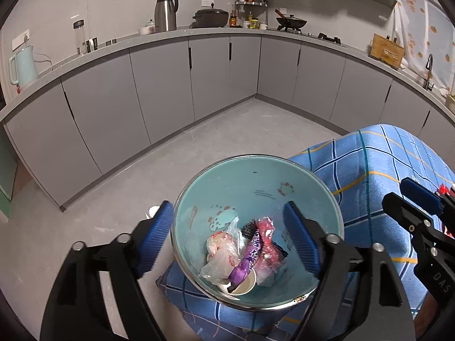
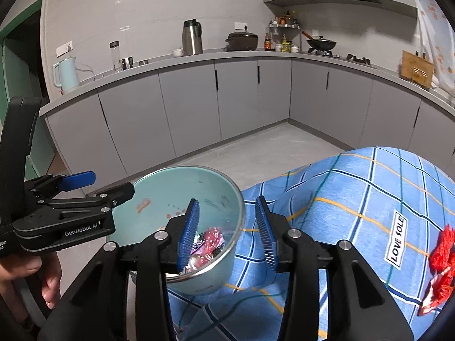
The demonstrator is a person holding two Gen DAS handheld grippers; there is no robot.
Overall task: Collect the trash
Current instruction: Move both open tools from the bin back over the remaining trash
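Over the bin: both tongs are hanging open, nothing between their pads.

Below the left tongs (image 1: 229,241), the bin (image 1: 250,176) is sitting at the edge of a cloth (image 1: 378,159), likely so that trash can be dropped straight down into it; the wide-spread jaws are straddling its rim with no grip on it. The right tongs (image 2: 227,231) are standing partly open, one ribbed blue pad (image 2: 189,233) over the bin's mouth and the other over the cloth, also holding nothing. Inside the bin, a clear crinkled bag (image 1: 220,253), a purple wrapper (image 1: 248,258), a pink foil wrapper (image 1: 266,244) and a paper cup (image 1: 244,285) are lying heaped at the bottom. The bin is looking smooth, round and pale teal with a thin metal rim. To the right of the right tongs, a red scrap (image 2: 439,267) is still lying on the checked blue cloth, probably the next piece to collect.
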